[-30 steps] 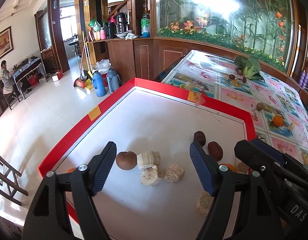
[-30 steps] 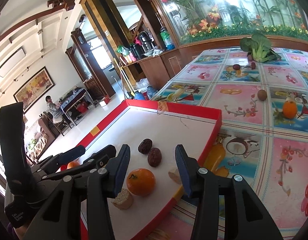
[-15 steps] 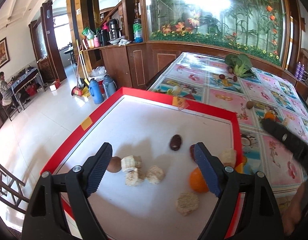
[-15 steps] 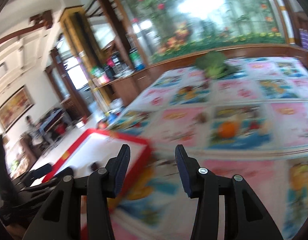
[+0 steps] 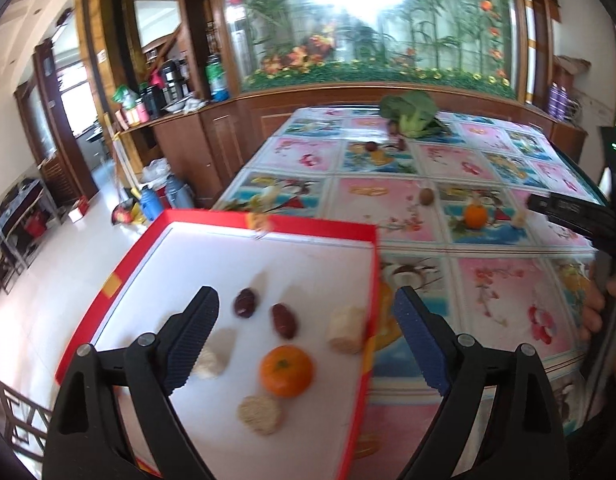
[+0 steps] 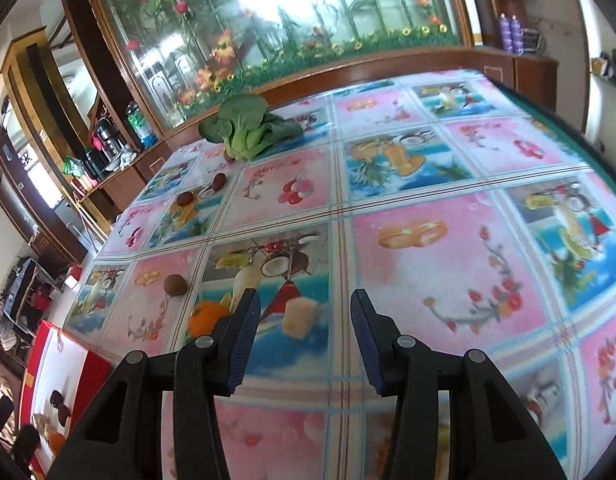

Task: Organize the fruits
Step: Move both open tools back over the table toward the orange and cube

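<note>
Left wrist view: left tool (image 5: 306,340) over the red tray (image 5: 244,220), its jaws opening, nothing gripped.
Between its jaws: an orange (image 5: 286,370) and two dark dates (image 5: 284,321) on the tray floor.
Right wrist view: right tool (image 6: 304,334) partly open and empty above the tabletop (image 6: 447,264).
Just ahead: pale fruit chunk (image 6: 300,317); second orange (image 6: 206,317) left of it.
</note>
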Available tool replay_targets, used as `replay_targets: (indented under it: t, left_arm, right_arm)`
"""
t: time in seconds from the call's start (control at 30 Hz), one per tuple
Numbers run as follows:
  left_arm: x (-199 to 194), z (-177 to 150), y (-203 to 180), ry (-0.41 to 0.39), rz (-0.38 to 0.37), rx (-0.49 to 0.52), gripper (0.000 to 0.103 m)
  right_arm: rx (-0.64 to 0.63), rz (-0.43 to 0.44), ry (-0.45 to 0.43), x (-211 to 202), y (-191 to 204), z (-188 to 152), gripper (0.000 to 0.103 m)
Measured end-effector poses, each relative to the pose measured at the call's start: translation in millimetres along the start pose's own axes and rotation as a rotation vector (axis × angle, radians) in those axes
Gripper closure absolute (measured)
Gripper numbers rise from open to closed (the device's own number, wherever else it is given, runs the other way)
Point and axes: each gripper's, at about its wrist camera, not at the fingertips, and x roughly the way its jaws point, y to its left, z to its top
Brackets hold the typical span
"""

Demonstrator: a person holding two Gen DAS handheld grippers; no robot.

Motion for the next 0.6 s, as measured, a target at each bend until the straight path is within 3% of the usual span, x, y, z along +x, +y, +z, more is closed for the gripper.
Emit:
replay_targets:
  t: [0.1, 0.23, 0.37, 0.47, 0.6]
  left_arm:
    - [5, 8, -13, 0.018, -0.024, 0.024, 0.011]
    - [15, 17, -28, 0.040, -0.039, 0.036, 0.011]
    - [29, 32, -48, 0.052, -0.042, 0.060, 0.011]
    - [40, 44, -62, 0.056, -0.053, 0.071, 0.011]
    - [61, 58, -87, 0.082, -0.055, 0.101, 0.011]
  right_arm:
    - [-0.006, 0.014, 0.066, 13, 3, -2, 0.062]
    - [-0.023, -0.003, 0.084, 17, 3, -3, 0.086]
    - [-0.011, 0.025, 0.100, 17, -3, -1, 0.089]
    - [0.071, 0.073, 0.108, 14, -21, 7, 0.089]
    - [0.145, 0.054, 0.112, 11, -45, 15, 0.089]
